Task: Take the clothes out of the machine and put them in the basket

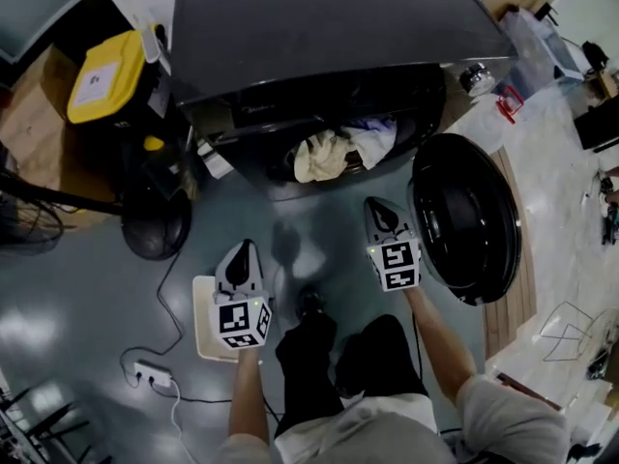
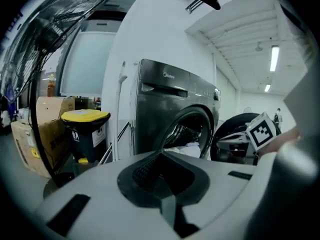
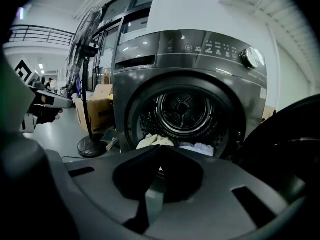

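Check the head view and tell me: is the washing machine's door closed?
No, the door stands swung wide open at the right of the machine, and the clothes show in its open mouth.

One washing machine (image 1: pixel 329 56), one open door (image 1: pixel 466 216), two visible pieces of clothing (image 1: pixel 319 155) in the drum, one left hand-held gripper (image 1: pixel 247 246), one right hand-held gripper (image 1: pixel 379 203), one yellow-lidded bin (image 1: pixel 104 77), one fan (image 1: pixel 155 225), one power strip (image 1: pixel 153 375).

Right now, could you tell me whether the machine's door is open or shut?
Open: the door stands swung clear beside the machine, and the clothes inside lie in plain view.
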Available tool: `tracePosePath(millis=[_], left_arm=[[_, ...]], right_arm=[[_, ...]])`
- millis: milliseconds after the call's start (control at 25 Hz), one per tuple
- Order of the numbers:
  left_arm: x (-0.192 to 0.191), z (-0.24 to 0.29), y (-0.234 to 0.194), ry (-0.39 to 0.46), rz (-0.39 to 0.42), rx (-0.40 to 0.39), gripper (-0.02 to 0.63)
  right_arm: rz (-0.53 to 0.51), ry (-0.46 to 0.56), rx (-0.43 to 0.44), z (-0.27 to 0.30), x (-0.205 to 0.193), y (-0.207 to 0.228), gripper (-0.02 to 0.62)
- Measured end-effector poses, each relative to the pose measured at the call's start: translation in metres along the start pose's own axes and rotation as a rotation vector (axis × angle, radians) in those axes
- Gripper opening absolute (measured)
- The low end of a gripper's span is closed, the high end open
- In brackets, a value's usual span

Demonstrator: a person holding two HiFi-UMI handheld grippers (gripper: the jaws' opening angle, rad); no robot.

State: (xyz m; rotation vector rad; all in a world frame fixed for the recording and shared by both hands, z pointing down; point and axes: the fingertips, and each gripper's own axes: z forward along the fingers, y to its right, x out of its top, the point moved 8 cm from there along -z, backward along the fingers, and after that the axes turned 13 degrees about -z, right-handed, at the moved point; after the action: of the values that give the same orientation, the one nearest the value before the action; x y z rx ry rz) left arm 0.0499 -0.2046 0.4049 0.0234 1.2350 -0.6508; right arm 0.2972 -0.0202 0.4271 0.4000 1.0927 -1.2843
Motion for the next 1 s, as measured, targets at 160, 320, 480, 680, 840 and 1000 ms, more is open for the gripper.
tracePosePath(millis=[160, 320, 480, 680, 840, 1000], left_arm=[[-0.05, 0.01, -0.03, 0.017, 0.002, 0.031, 0.018], [-0.095, 0.027, -0.056, 0.037, 0.007, 0.047, 0.018], [-0.132, 0.055, -0.078, 0.063, 0.026, 0.046, 0.018], [-0.165, 0.092, -0.085, 0.101, 0.074, 0.024, 0.018], [-0.179, 0.098, -0.087, 0.135, 0.087, 0.035, 0.018], [-0.178, 0.099, -0.091, 0.165, 0.083, 0.058, 0.018]], right_arm=[[-0.011, 0.051, -0.002, 0.039, -0.027, -0.014, 0.023], [-0.04, 0.113, 0.01, 0.076, -0.047, -0.027, 0.023], [-0.073, 0.157, 0.029, 0.107, -0.067, -0.038, 0.023], [-0.099, 0.2, 0.034, 0.135, -0.098, -0.038, 0.023], [-0.071, 0.23, 0.024, 0.15, -0.118, -0.033, 0.023], [-0.052, 0.254, 0.027, 0.155, -0.122, -0.032, 0.025]])
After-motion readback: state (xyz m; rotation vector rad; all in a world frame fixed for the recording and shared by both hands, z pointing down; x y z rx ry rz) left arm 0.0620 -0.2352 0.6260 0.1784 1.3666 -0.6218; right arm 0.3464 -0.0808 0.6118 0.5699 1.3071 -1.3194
